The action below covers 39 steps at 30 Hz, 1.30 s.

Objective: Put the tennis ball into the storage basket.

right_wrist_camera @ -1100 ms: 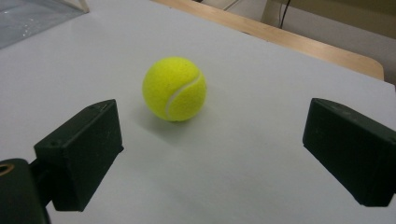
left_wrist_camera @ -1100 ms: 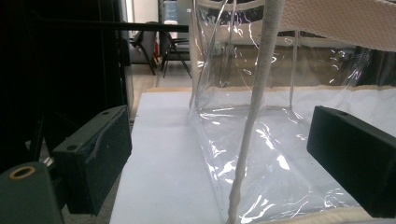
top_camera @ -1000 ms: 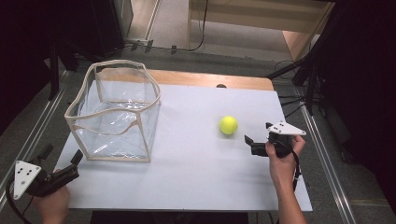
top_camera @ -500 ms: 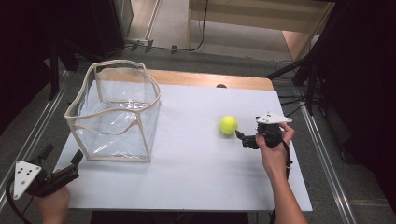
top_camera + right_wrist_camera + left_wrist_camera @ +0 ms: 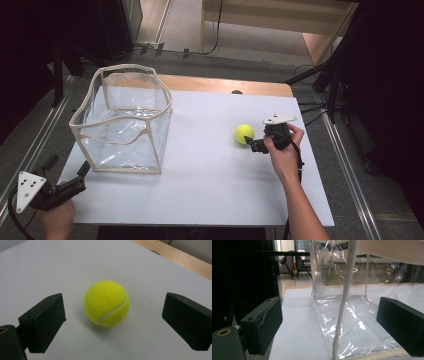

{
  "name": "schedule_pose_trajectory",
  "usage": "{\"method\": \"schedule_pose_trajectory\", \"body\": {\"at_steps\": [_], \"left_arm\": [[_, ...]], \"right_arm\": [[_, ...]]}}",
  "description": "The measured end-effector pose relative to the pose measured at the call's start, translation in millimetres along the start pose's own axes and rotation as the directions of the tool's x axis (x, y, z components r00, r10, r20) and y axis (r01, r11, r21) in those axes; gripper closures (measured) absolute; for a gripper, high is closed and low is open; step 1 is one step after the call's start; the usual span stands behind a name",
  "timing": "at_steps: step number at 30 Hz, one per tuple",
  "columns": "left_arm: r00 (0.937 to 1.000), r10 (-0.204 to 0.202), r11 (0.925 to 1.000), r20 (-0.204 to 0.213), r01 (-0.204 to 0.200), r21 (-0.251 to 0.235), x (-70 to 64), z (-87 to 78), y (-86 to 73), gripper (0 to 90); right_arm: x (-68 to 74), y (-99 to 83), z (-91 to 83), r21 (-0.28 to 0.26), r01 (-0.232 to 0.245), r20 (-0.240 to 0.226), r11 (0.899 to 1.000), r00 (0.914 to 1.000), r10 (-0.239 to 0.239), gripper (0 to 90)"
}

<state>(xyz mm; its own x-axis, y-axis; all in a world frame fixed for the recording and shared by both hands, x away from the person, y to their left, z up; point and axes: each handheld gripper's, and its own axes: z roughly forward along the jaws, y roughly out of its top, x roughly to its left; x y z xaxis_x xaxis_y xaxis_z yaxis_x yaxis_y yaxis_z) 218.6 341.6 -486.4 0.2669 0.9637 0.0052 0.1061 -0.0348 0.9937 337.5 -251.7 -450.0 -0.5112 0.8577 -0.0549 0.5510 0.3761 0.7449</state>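
On the white table (image 5: 200,190), right of centre, a yellow tennis ball (image 5: 244,133) is listed, lying free just ahead of the right gripper (image 5: 254,145), whose jaws are spread to either side of it, apparently for a grasp. At the near left corner, the left gripper (image 5: 80,172) is held with jaws spread, aimed at the corner of a clear plastic bin (image 5: 122,125), probably to steady it.

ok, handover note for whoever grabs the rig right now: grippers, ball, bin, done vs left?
Right gripper: open, fingers either side of the tennis ball, not touching it.
Left gripper: open, idle at the near left table corner, aimed at the clear bin.
Ball: on the table, right of the bin, apart from it.
Done: right gripper lined up on the ball.
Left: probably close on the ball, lift it, carry it to the bin, which looks empty.
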Motion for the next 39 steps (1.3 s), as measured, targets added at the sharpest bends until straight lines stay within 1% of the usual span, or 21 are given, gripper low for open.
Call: {"method": "schedule_pose_trajectory", "body": {"at_steps": [7, 8, 11, 13, 17, 20, 23, 26, 27, 29, 33, 35, 37, 39], "left_arm": [[1.0000, 0.002, 1.0000, 0.001, -0.002, 0.000, -0.1, 0.7, 0.1, 6.9], [1.0000, 0.002, 1.0000, 0.001, -0.002, 0.000, -0.1, 0.7, 0.1, 6.9], [0.9998, 0.018, 0.9998, -0.004, -0.018, 0.006, -2.3, 1.7, 0.3, 6.9], [0.9997, 0.025, 0.9997, 0.000, -0.025, 0.006, -2.9, 2.3, 0.4, 6.9], [1.0000, 0.005, 0.9999, 0.008, -0.005, 0.012, -1.5, 4.1, 1.2, 6.9], [1.0000, -0.004, 0.9998, 0.001, 0.004, 0.021, -1.2, 5.9, 1.8, 6.9], [1.0000, 0.005, 0.9995, 0.002, -0.005, 0.032, -2.1, 7.3, 2.5, 6.9], [1.0000, 0.006, 0.9995, 0.001, -0.006, 0.030, -2.8, 8.2, 2.2, 6.9], [1.0000, 0.006, 0.9996, 0.002, -0.006, 0.029, -2.7, 8.2, 2.1, 6.9], [1.0000, 0.005, 0.9996, 0.000, -0.005, 0.029, -2.7, 8.1, 2.0, 6.9], [0.9995, 0.030, 0.9990, 0.003, -0.030, 0.033, -4.7, 7.9, 1.6, 6.9], [0.9995, 0.031, 0.9990, 0.002, -0.031, 0.034, -6.0, 8.2, 1.5, 6.9], [0.9993, 0.037, 0.9987, 0.005, -0.037, 0.034, -6.2, 8.3, 1.3, 6.9], [0.9993, 0.038, 0.9988, 0.005, -0.038, 0.031, -6.4, 8.4, 1.1, 6.9]], "right_arm": [[2.1, 8.1, 11.9, 0.036, 0.021, -0.022, 0.999, 0.9996, -0.021, 3.7], [1.9, 8.9, 13.4, 0.036, 0.030, -0.022, 0.999, 0.9993, -0.029, 3.7], [2.5, 10.7, 16.6, 0.052, 0.030, -0.033, 0.998, 0.9991, -0.028, 3.7], [2.4, 11.8, 18.9, 0.059, 0.036, -0.036, 0.998, 0.9988, -0.034, 3.7], [2.3, 13.9, 22.6, 0.066, 0.031, -0.043, 0.997, 0.9987, -0.029, 3.7], [1.9, 15.4, 26.2, 0.078, 0.033, -0.046, 0.996, 0.9985, -0.029, 3.7], [1.7, 16.9, 29.8, 0.091, 0.038, -0.052, 0.995, 0.9981, -0.033, 3.7], [2.3, 18.0, 31.9, 0.104, 0.034, -0.055, 0.994, 0.9981, -0.029, 3.7], [2.1, 19.1, 34.3, 0.114, 0.041, -0.059, 0.993, 0.9977, -0.035, 3.7], [2.0, 19.8, 35.6, 0.117, 0.044, -0.061, 0.992, 0.9974, -0.037, 3.7], [2.6, 23.6, 42.3, 0.152, 0.046, -0.068, 0.987, 0.9971, -0.036, 3.8], [2.4, 24.9, 45.7, 0.169, 0.048, -0.074, 0.985, 0.9966, -0.036, 3.8], [2.7, 26.0, 50.0, 0.201, 0.039, -0.068, 0.979, 0.9973, -0.025, 4.5], [2.6, 26.6, 53.4, 0.216, 0.036, -0.064, 0.976, 0.9977, -0.022, 4.5]]}}
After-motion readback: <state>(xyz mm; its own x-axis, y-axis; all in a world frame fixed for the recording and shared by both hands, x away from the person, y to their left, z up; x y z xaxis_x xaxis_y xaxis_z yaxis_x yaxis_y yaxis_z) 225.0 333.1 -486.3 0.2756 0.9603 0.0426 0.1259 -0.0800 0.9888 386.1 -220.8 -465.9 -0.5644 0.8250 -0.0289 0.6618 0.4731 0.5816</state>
